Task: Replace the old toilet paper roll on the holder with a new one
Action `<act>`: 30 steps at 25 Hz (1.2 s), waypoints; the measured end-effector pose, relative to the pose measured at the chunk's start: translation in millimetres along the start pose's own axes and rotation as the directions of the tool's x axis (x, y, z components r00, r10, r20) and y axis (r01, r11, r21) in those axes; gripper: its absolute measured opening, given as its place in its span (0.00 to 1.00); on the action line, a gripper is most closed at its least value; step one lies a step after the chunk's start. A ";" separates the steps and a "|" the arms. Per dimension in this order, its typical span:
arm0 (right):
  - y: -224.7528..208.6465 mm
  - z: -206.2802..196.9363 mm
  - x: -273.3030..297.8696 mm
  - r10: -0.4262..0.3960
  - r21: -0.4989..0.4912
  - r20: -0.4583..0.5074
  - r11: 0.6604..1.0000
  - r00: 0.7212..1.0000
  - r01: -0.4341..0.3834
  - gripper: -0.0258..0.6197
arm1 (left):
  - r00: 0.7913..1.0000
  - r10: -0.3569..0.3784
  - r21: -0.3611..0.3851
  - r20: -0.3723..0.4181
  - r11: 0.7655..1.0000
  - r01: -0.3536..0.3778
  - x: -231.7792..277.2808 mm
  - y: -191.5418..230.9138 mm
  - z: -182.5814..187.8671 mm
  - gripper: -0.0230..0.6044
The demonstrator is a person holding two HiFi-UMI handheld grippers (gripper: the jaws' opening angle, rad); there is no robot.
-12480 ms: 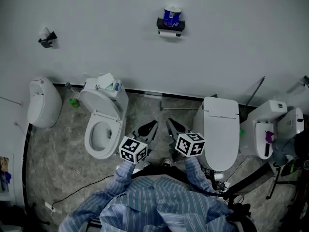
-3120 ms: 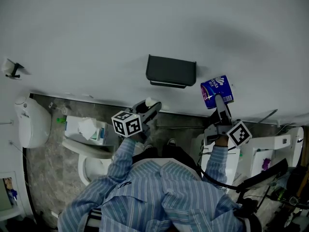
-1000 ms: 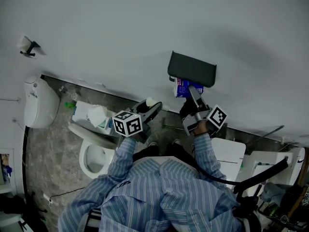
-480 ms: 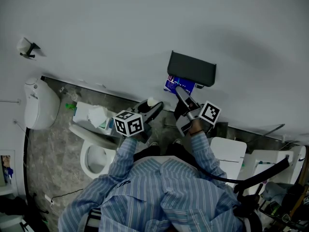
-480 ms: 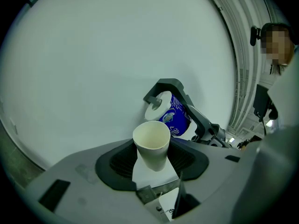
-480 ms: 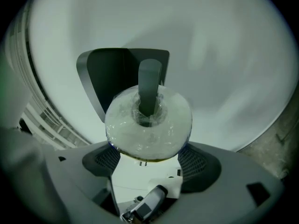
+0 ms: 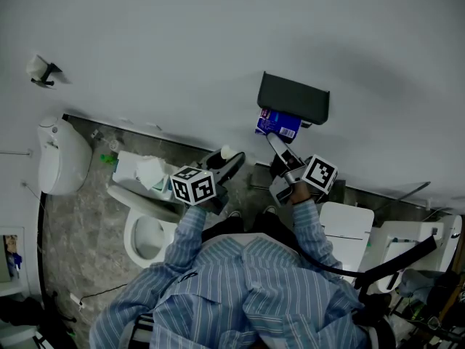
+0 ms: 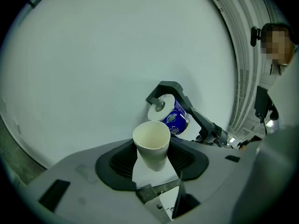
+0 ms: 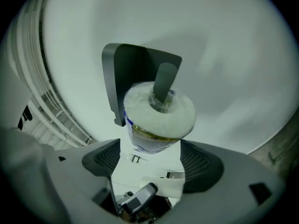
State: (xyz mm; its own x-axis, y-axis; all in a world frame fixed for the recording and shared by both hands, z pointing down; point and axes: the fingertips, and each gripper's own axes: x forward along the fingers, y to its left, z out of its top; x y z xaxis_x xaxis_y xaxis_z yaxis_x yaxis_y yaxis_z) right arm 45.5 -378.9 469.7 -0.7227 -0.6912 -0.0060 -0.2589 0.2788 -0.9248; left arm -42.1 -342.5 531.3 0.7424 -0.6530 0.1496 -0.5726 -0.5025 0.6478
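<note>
Right gripper (image 7: 276, 141): fingers (image 9: 200, 163) clamped on the wrapped new roll (image 9: 159, 120), its core partly over the spindle (image 9: 164, 82) of the wall holder (image 7: 293, 98).

Judgement: line the core up with the spindle and seat it fully before release.

Left gripper (image 8: 152, 161): fingers grip the empty cardboard tube (image 8: 152, 143), apart from the holder.

An empty cardboard tube (image 8: 152, 143) is gripped between the jaws of the left gripper (image 8: 154, 166), and a blue-wrapped toilet paper roll (image 8: 175, 119) is seen at the holder (image 8: 171, 86) beyond.

The roll (image 9: 156, 118) hides the holder's (image 9: 135, 73) lower half; its wrapper print is too blurred to read anywhere.
</note>
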 end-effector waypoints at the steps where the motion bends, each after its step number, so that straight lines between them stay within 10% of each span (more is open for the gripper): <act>1: -0.9 -2.8 -2.2 -0.003 0.018 0.008 1.000 1.000 0.003 0.65 | 1.000 -0.004 0.001 -0.001 1.000 0.004 -2.5 0.2 -0.5 0.36; 30: 13.9 -107.2 -138.9 -0.245 -0.113 0.002 0.963 0.969 0.244 0.64 | 0.989 -0.123 0.032 -0.085 0.991 0.126 -69.6 -76.7 -76.8 0.35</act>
State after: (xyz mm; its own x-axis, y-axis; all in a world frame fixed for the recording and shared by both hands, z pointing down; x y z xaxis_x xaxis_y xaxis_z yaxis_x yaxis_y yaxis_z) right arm 73.6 -207.5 498.5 -0.6357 -0.7399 0.2202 -0.4982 0.1753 -0.8492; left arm -23.2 -214.9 528.6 0.8342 -0.5355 0.1316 -0.4849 -0.5986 0.6376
